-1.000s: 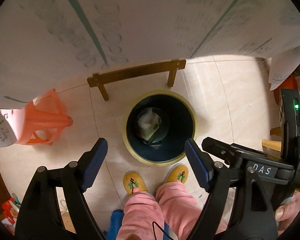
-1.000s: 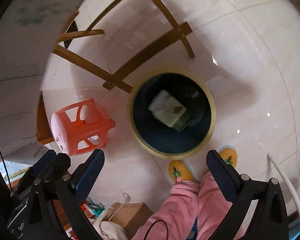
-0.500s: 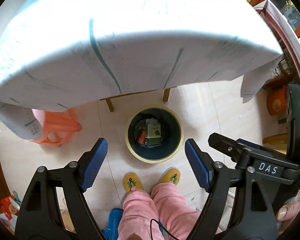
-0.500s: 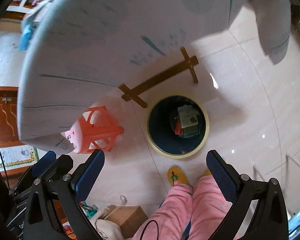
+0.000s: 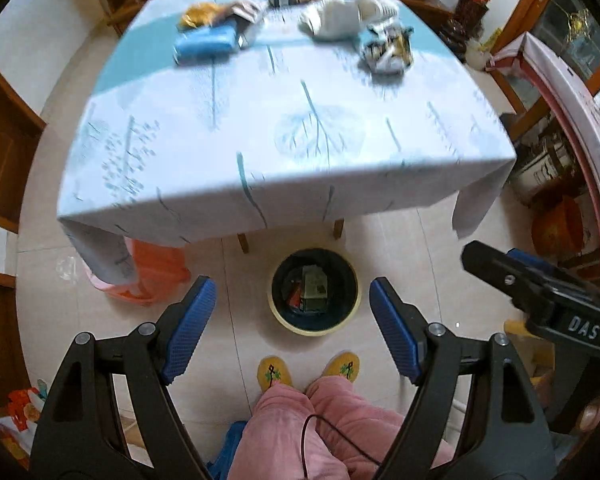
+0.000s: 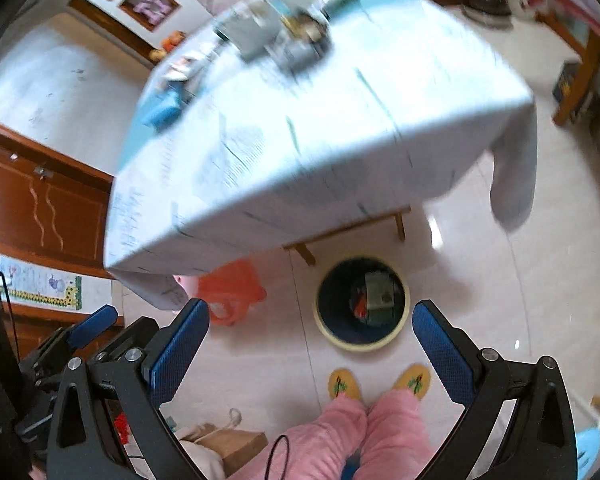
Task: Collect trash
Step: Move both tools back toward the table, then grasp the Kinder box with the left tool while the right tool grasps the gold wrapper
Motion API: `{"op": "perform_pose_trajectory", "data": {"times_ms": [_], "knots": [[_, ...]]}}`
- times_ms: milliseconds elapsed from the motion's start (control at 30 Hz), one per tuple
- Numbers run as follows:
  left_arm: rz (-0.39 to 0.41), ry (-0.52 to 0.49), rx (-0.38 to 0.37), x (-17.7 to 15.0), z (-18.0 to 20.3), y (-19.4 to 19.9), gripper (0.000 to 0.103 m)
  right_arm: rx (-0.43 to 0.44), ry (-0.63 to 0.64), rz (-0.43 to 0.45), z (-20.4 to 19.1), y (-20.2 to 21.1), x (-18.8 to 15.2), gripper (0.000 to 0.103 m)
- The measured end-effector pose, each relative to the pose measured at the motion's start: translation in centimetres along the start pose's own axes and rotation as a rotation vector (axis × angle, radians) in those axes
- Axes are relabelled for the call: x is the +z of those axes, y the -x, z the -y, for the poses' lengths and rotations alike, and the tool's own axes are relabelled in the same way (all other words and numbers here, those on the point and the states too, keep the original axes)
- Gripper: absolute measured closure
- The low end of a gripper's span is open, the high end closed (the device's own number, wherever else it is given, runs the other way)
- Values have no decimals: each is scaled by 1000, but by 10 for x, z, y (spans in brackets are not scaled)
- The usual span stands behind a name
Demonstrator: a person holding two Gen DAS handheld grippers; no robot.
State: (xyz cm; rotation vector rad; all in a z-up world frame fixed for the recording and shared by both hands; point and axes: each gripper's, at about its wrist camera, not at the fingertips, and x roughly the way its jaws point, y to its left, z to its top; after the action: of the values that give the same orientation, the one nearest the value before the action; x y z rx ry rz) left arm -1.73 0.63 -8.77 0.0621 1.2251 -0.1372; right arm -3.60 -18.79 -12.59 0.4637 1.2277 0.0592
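Note:
A round bin (image 5: 278, 312) with a pale rim stands on the floor below the table's near edge; it also shows in the right wrist view (image 6: 400, 330). Inside lie a greenish carton (image 5: 315, 286) and a red wrapper (image 5: 296, 299). My left gripper (image 5: 292, 330) is open and empty, high above the bin. My right gripper (image 6: 310, 350) is open and empty, also high above it. On the table (image 5: 284, 136) lie a blue pack (image 5: 204, 45), an orange wrapper (image 5: 202, 12), crumpled white paper (image 5: 340, 16) and a patterned packet (image 5: 388, 50).
An orange plastic stool (image 5: 156, 268) stands left of the bin, partly under the tablecloth. The person's pink trousers and yellow slippers (image 5: 274, 372) are just behind the bin. A wooden cabinet (image 6: 40, 208) is at left, shelves and clutter (image 5: 552, 160) at right.
Both grippers have risen well above the bin and tilted up, so the tabletop and its litter have come into view. Both stay open and empty.

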Motion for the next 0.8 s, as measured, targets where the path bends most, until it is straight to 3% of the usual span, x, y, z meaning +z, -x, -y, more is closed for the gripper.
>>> {"op": "perform_pose_trajectory", "data": {"times_ms": [200,400,600,800], "knots": [[80,40,26,19,-8,39,26,25,95,87,-27,50,27,1],[125,69,23,60,-25,56,26,-9,163,145,-45,63,61,1],[136,45,29,125,-45,44,26,-49,138,200,-52,49,114,1],[97,-3,-21,212,-73,8,26,-99,35,181,-53,9,186,1]]}}
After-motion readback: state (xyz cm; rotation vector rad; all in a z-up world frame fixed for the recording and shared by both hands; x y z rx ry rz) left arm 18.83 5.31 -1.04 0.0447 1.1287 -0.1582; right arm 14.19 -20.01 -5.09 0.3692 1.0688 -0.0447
